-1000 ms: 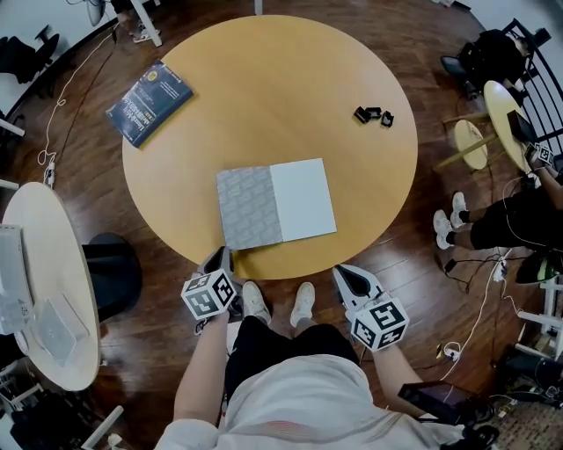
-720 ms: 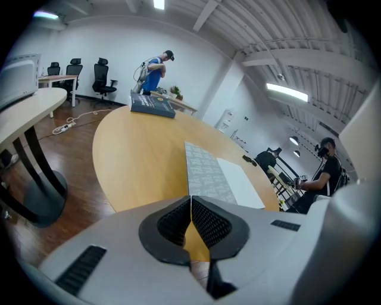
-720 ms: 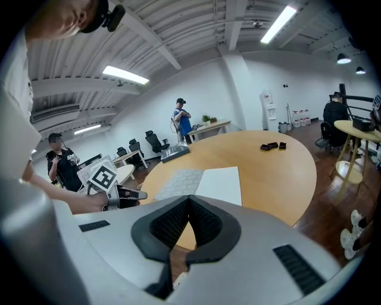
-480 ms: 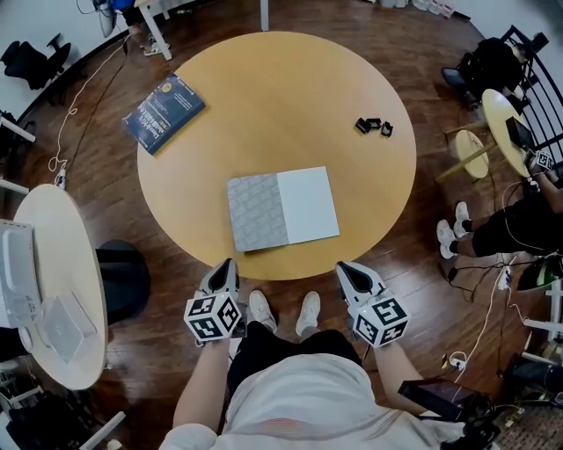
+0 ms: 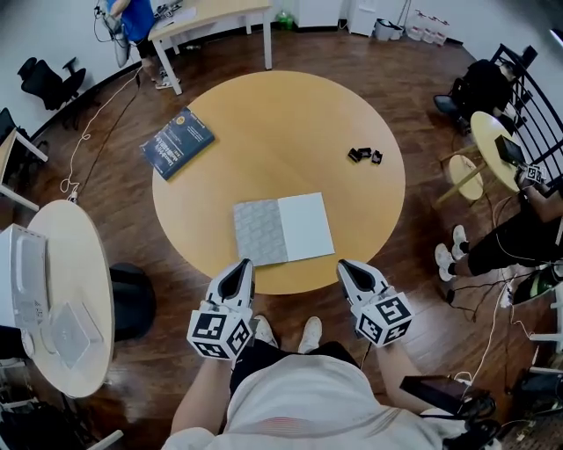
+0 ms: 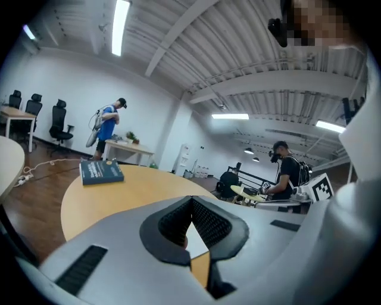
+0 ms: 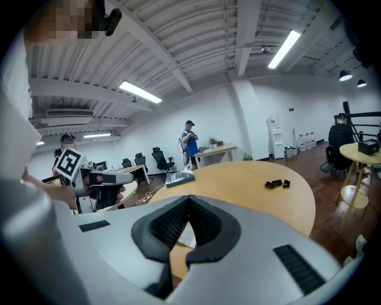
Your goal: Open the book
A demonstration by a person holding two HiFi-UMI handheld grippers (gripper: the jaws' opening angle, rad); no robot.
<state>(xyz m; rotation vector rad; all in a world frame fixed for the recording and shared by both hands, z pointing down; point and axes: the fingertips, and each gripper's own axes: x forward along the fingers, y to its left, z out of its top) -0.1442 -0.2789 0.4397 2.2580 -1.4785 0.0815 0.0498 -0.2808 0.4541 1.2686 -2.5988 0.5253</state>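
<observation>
A thin book [image 5: 281, 229] lies open near the front edge of the round wooden table [image 5: 290, 123], with a grey patterned page on the left and a white page on the right. My left gripper [image 5: 239, 267] hangs just before the table's front edge, below the book's left corner, shut and empty. The right gripper [image 5: 349, 267] sits at the same height below the book's right corner, also shut on nothing. In the left gripper view the jaws [image 6: 191, 201] meet, and a sliver of white page [image 6: 194, 243] shows under them. The right gripper view shows its jaws [image 7: 189, 200] closed too.
A closed blue book [image 5: 179, 142] lies at the table's far left edge. Small black clips [image 5: 363, 156] sit at the far right. A pale side table [image 5: 62, 290] stands to the left, a seated person [image 5: 519, 237] to the right, and another person [image 5: 132, 22] by a desk behind.
The head view has pulled back, so the table looks smaller and farther. Both grippers have come up slightly toward the table's front edge. The open book has not moved.
</observation>
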